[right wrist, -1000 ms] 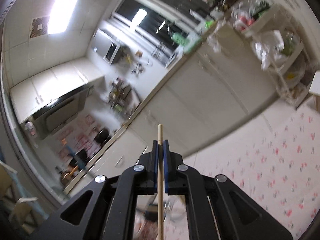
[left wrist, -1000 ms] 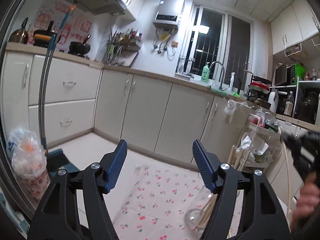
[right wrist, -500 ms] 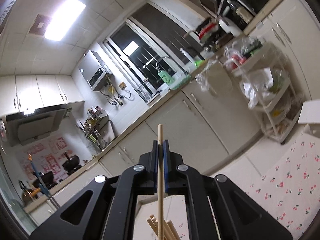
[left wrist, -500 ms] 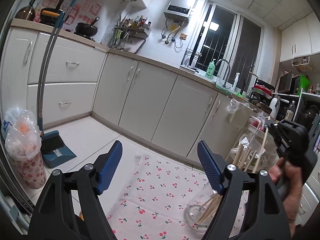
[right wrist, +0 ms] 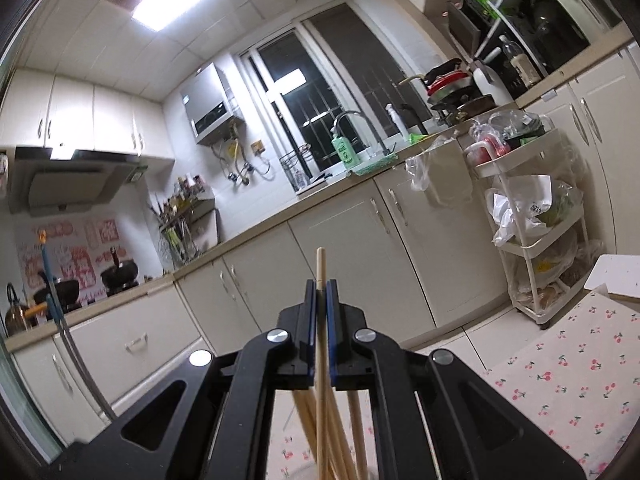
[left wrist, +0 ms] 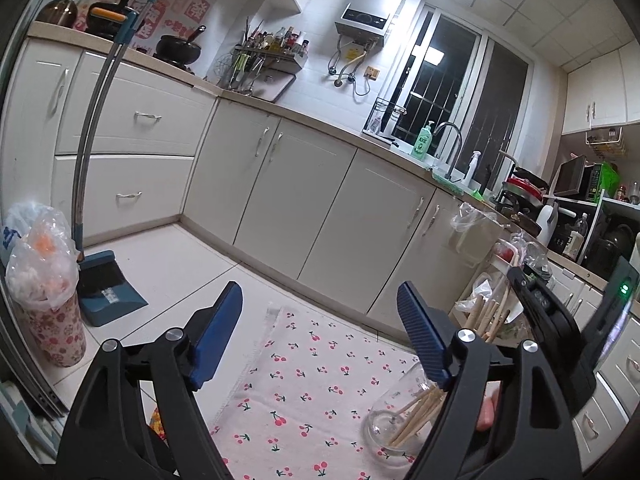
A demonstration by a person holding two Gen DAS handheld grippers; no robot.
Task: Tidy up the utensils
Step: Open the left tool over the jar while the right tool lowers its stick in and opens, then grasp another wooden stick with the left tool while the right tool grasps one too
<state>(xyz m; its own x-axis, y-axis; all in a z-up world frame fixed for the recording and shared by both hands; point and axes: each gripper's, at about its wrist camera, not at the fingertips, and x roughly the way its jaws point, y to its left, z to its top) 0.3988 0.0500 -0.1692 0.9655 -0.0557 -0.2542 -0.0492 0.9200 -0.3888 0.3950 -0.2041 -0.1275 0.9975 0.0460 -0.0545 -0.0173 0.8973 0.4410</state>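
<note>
Pinching 1 wooden chopstick (right wrist: 320, 320), the right gripper (right wrist: 320, 292) has its blue pads (right wrist: 309, 320) pressed flat against the stick from both sides; the stick runs upright between them, its blunt top poking out past the fingertips. Below the fingers in the right wrist view, the stick's lower part sits among a bundle of other chopsticks (right wrist: 340, 440) that fan out beneath it. Left gripper (left wrist: 320, 336) is empty, jaws spread wide and just been opening further, nothing between the pads (left wrist: 420, 332), only the cherry-print tablecloth (left wrist: 304, 380) visible through the gap. Glass jar (left wrist: 386, 428) stands on that cloth at lower right of the left wrist view, partly behind the left gripper's right finger, with several chopsticks leaning inside it. Their upper ends (left wrist: 486, 314) show above that finger, right beside the black body of the right gripper (left wrist: 540, 312). Whether the held stick's tip is inside the jar or touching its bottom, cannot tell. Part of a hand (left wrist: 489, 410) shows just right of the jar, mostly hidden. Dustpan (left wrist: 108, 288) and a lined bin (left wrist: 48, 300) sit on the floor at left, well apart from the cloth.
</note>
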